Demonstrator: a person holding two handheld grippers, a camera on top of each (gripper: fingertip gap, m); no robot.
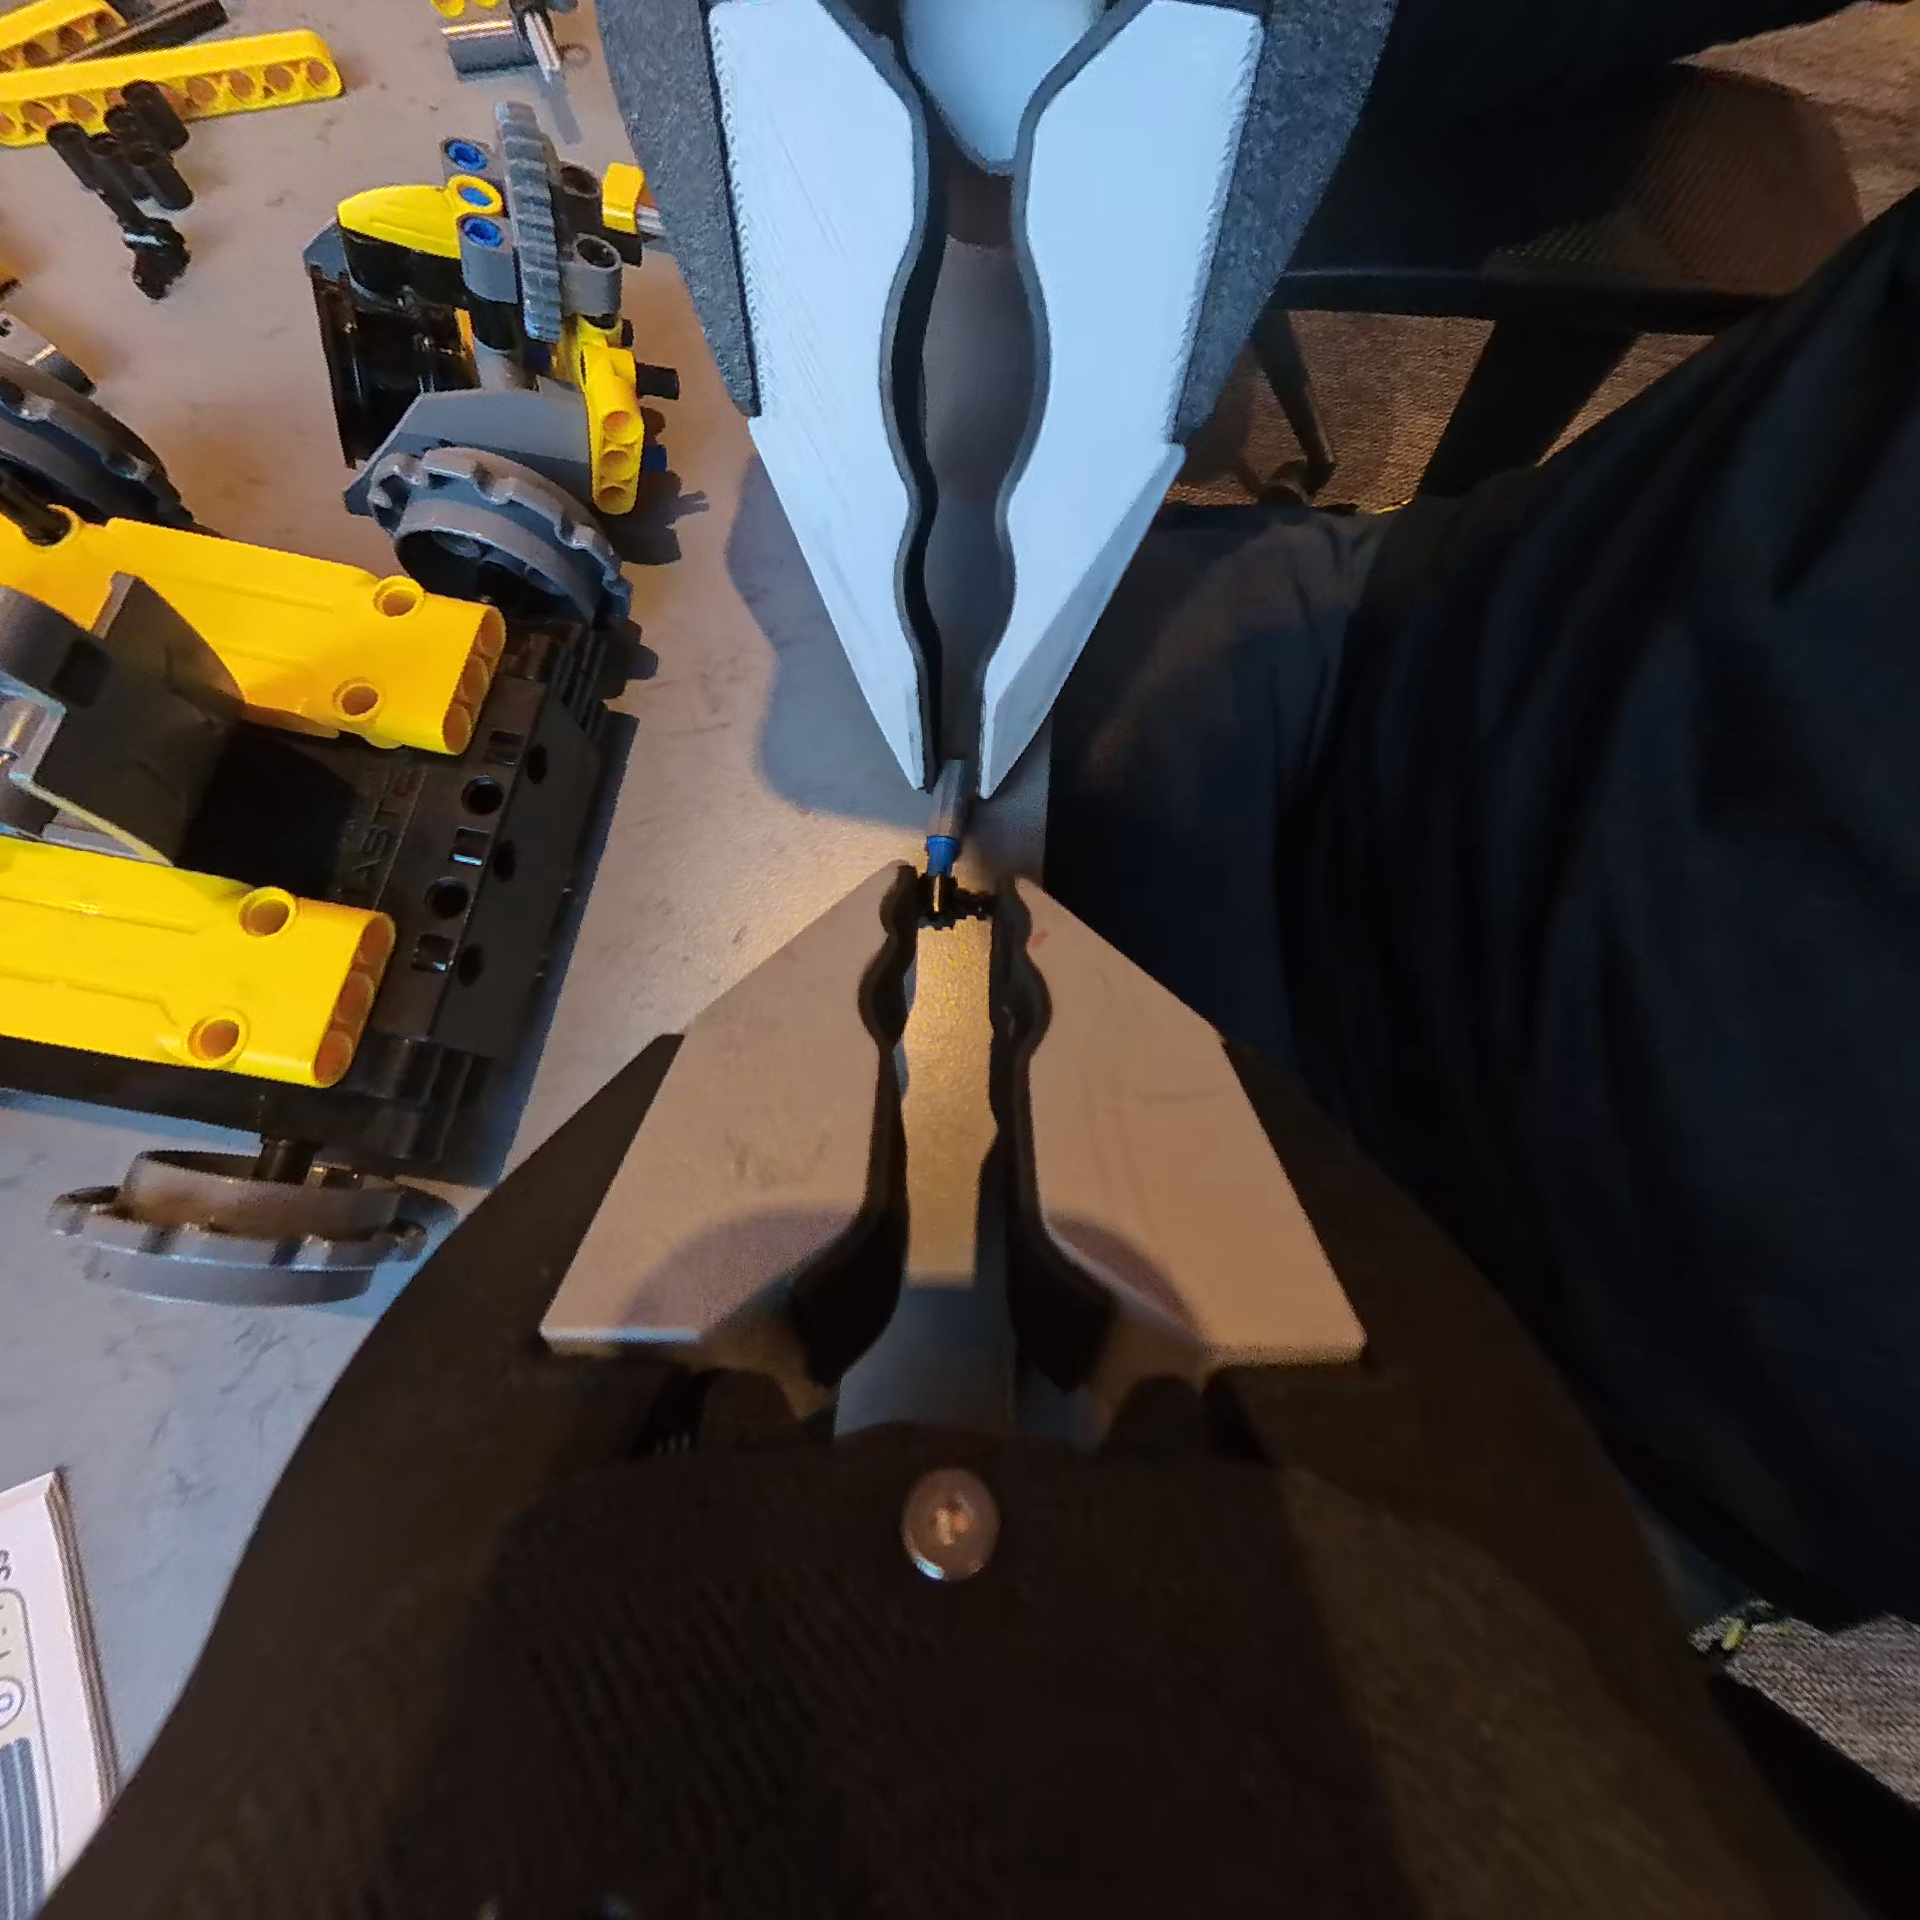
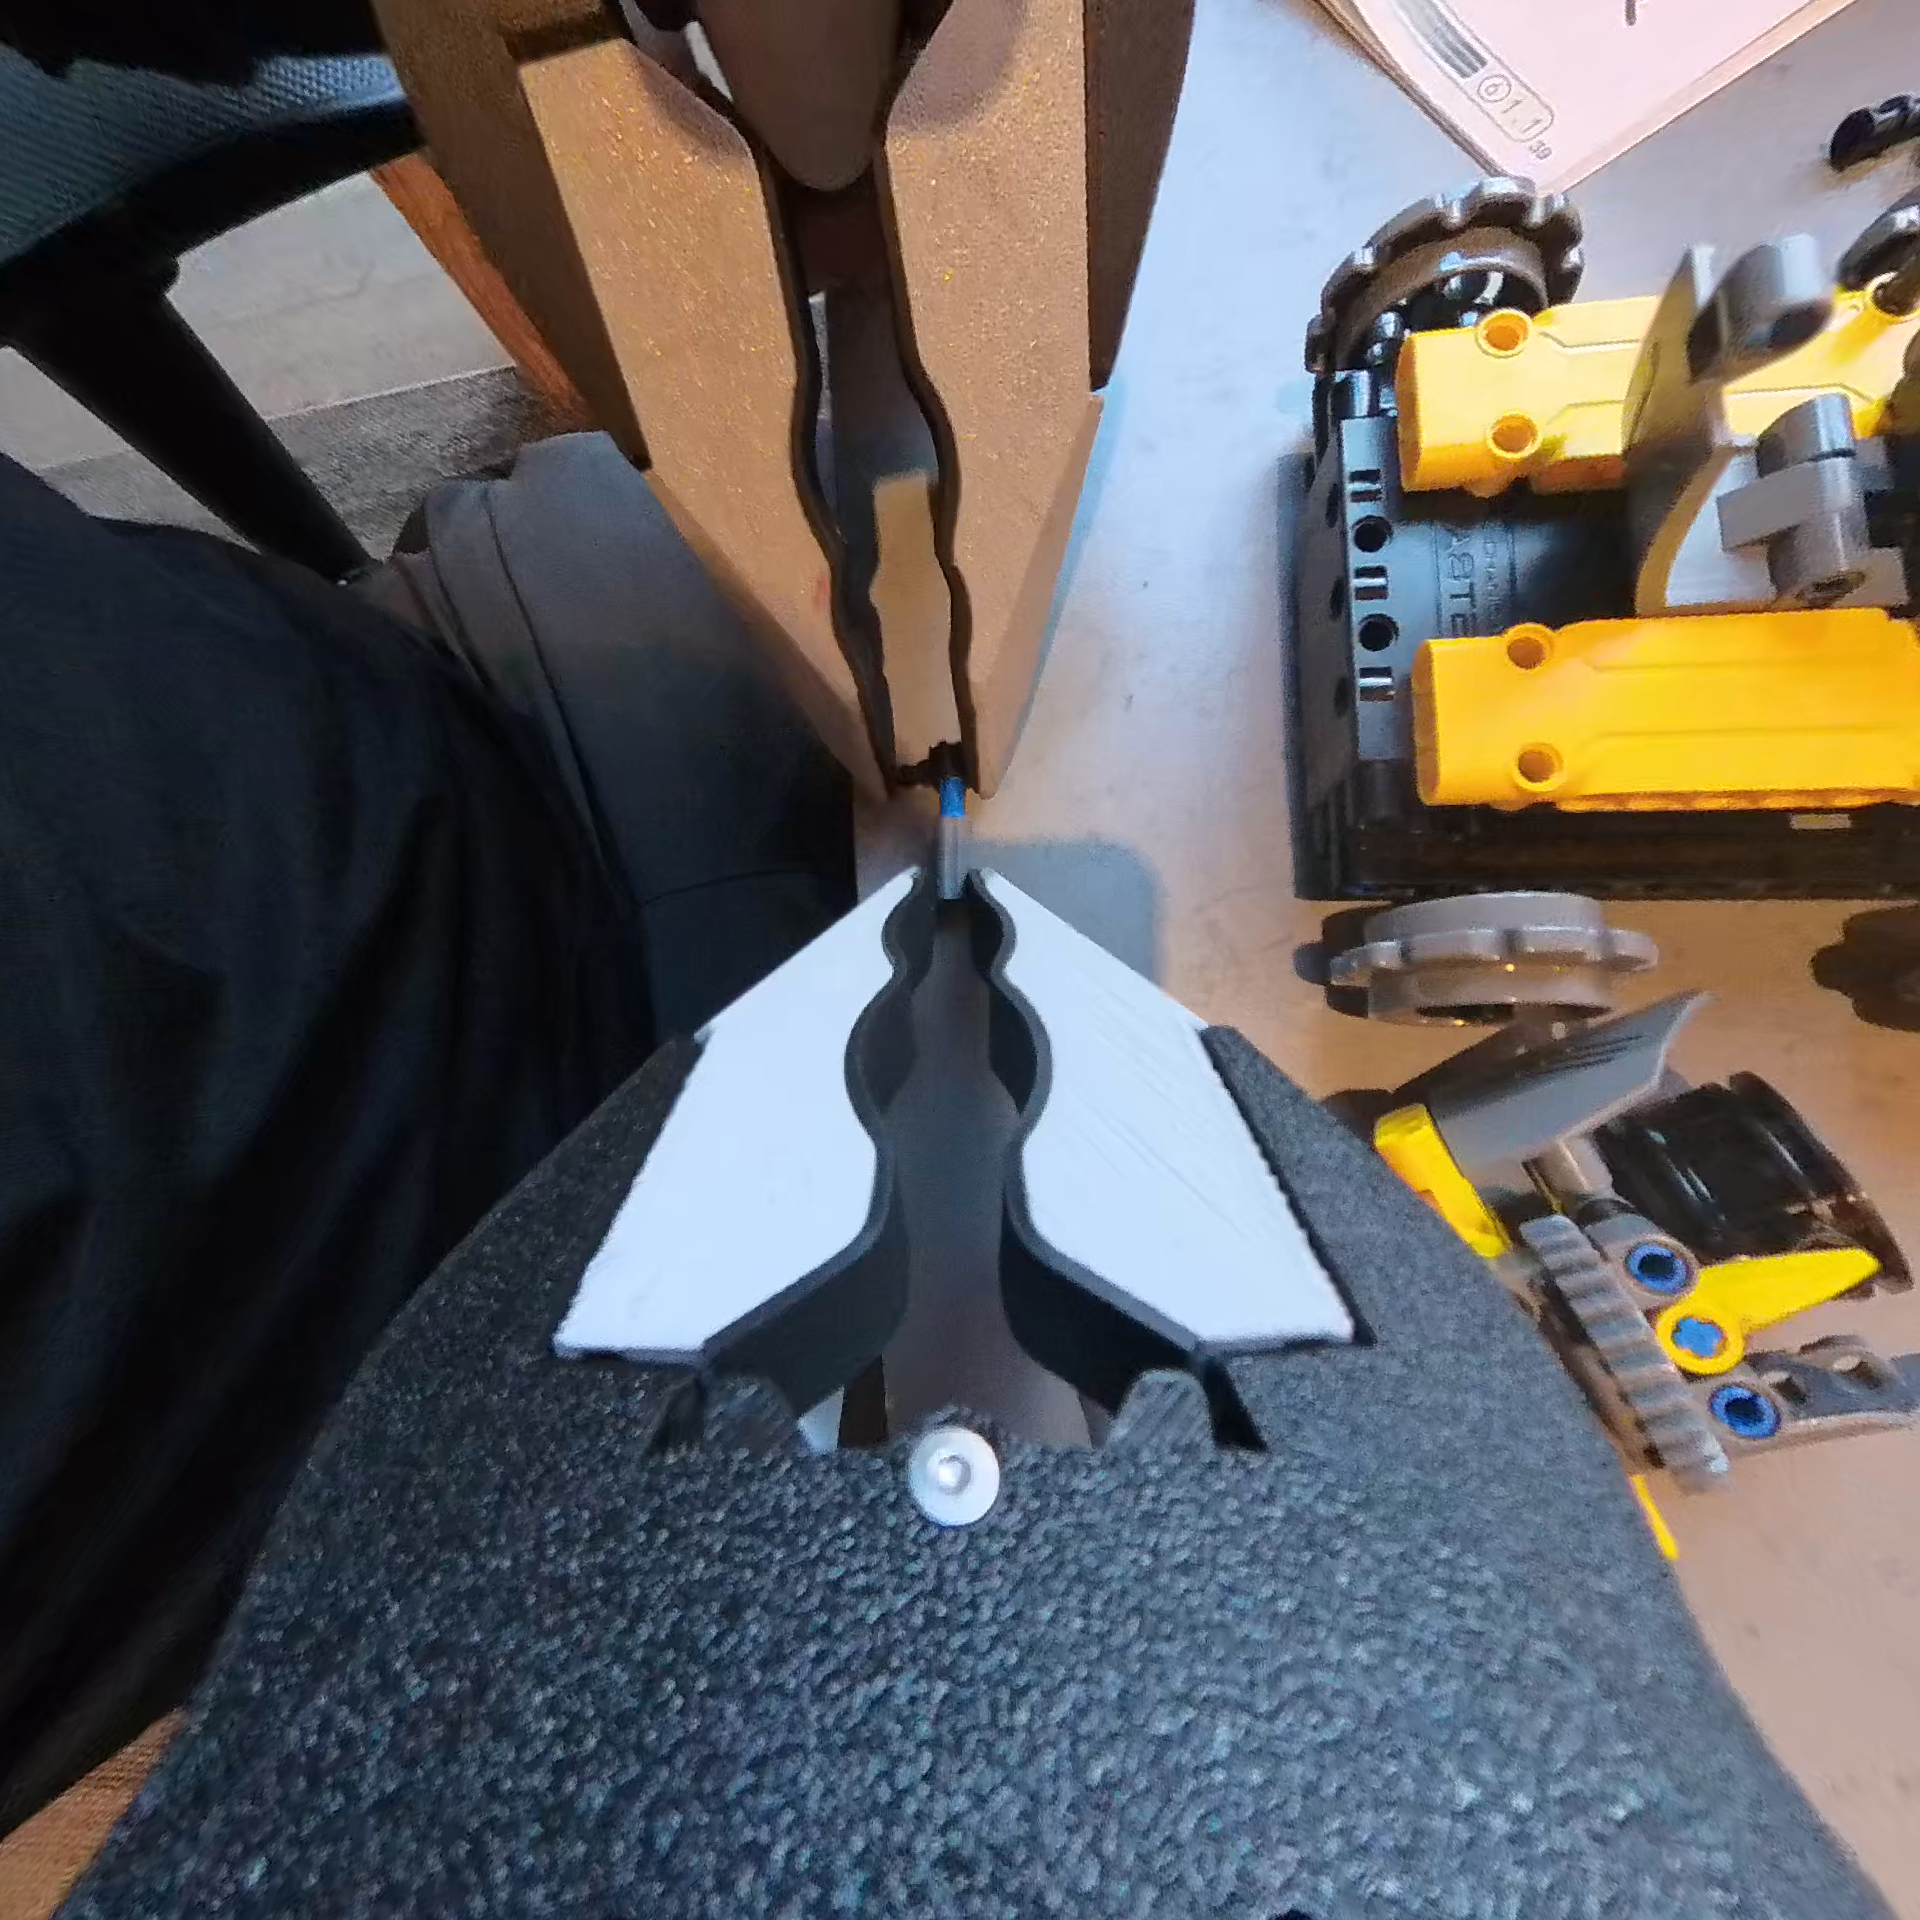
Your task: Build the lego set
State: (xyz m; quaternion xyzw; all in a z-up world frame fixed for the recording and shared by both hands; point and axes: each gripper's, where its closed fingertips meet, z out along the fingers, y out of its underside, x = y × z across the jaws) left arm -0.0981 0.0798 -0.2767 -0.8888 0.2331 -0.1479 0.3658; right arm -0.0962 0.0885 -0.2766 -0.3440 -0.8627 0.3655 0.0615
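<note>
My left gripper (image 1: 956, 894), with tan fingers and black pads, is shut on a small black connector (image 1: 951, 906). My right gripper (image 2: 948, 881), with white fingers, is shut on a thin grey pin with a blue end (image 2: 951, 831). The two grippers face each other tip to tip over the table's edge. The pin's blue end (image 1: 940, 854) touches the black connector (image 2: 925, 769). The right gripper (image 1: 958, 784) comes in from the top of the left wrist view. The left gripper (image 2: 938, 779) comes in from the top of the right wrist view.
A yellow and black brick vehicle chassis (image 1: 260, 831) (image 2: 1610, 675) with grey toothed wheels lies on the grey table. A smaller sub-assembly (image 1: 499, 343) (image 2: 1662, 1247), yellow beams (image 1: 177, 83), black pins (image 1: 125, 156) and a booklet (image 2: 1558, 62) lie nearby. A person's dark clothing (image 1: 1558, 935) is beside the table. The tips of both grippers are at nearly the same place.
</note>
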